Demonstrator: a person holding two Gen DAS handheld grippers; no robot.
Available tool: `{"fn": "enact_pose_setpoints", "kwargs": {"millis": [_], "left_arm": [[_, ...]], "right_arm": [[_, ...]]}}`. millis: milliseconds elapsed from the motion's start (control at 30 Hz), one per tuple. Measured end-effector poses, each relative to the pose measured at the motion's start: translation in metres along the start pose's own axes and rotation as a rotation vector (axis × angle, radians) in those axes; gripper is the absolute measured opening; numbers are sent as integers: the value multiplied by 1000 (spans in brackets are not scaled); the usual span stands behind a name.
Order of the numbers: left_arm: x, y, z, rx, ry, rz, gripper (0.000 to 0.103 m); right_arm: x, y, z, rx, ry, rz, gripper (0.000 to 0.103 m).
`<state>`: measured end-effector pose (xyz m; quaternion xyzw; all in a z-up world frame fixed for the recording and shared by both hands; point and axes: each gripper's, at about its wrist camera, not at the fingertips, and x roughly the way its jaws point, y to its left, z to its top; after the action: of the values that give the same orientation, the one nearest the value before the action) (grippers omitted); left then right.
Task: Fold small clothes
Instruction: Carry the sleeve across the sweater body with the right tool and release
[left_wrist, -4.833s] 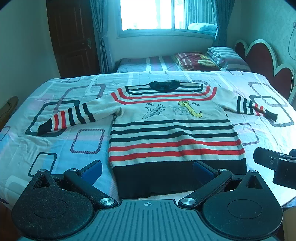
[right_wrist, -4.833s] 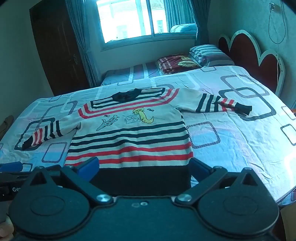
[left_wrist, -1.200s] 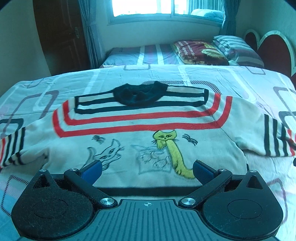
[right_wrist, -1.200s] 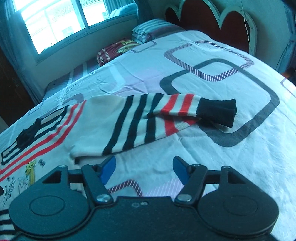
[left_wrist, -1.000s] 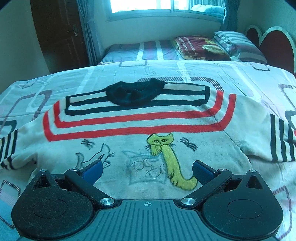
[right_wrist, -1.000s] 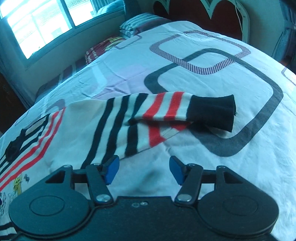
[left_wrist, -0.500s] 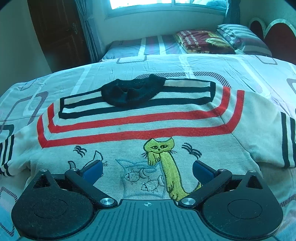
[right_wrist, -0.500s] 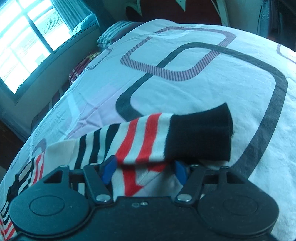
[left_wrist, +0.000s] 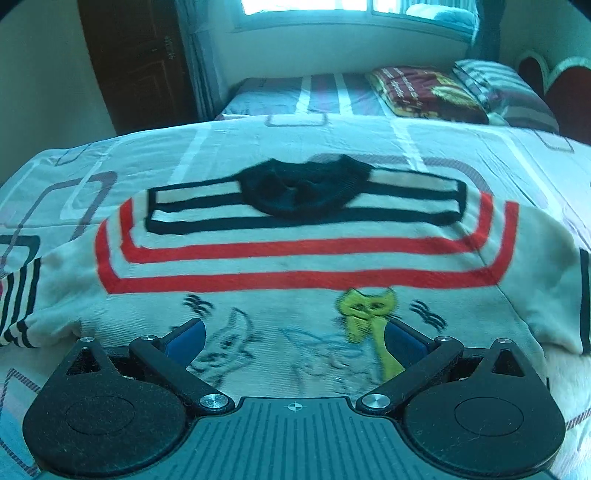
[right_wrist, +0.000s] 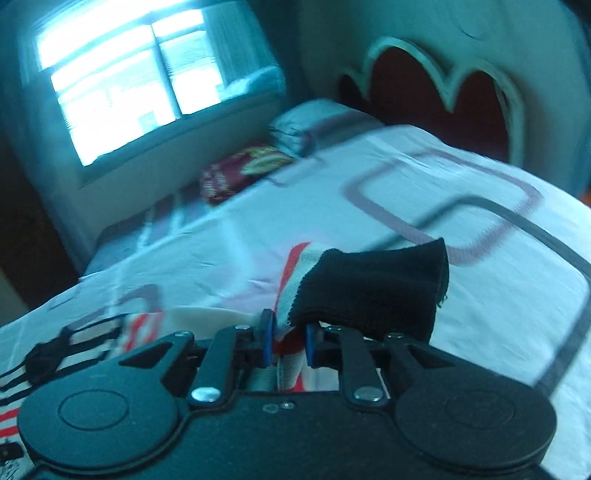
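Sweater sleeve (right_wrist: 373, 291) pinched by right gripper (right_wrist: 288, 341), left gripper (left_wrist: 293, 338) spread

We see a cream sweater (left_wrist: 295, 258) with red and black stripes, a black collar (left_wrist: 303, 190) and a yellow cat motif (left_wrist: 365, 314) — its sleeve cuff (right_wrist: 373, 288) is black. The bedsheet (right_wrist: 443, 206) is white with grey rounded rectangles; gripper pads (left_wrist: 184, 338) are blue.

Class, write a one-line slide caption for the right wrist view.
Right gripper shut on the striped sweater sleeve near its black cuff, lifting it above the patterned bedsheet.
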<state>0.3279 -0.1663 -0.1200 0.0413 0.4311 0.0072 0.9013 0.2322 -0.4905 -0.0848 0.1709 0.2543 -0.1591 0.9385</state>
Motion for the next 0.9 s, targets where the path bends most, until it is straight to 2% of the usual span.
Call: {"fn": "enact_pose_setpoints", "kwargs": {"millis": [100,267,367,433,500,533,633,767,900], "left_arm": [[2,25,4,-27,-7,-2,103],[13,79,9,-103,0,-26,103],[24,103,10,-115,13,-40,103],[31,118,11,-129,22,-70,103],[38,127,12,-146,38,-113,103],[42,130,12,-155,46,-139,103],[49,131,13,-177,65,-227,103],[54,112,11,-186,98,-343,103],[57,101,13,-275,127,-498,103]], "right_arm": [[5,60,-7,-84,15,97,17],[27,153,-47,-194,117,223,17],[45,198,-77,-242,227,278,22],[52,218,-92,-263,287,308,36],[46,231,-101,-271,295,327,70],[38,235,-103,-277,287,346,74],[22,236,-102,-300,253,341,71],[2,208,-93,-254,221,297,72],[-17,181,-86,-219,177,243,74]]}}
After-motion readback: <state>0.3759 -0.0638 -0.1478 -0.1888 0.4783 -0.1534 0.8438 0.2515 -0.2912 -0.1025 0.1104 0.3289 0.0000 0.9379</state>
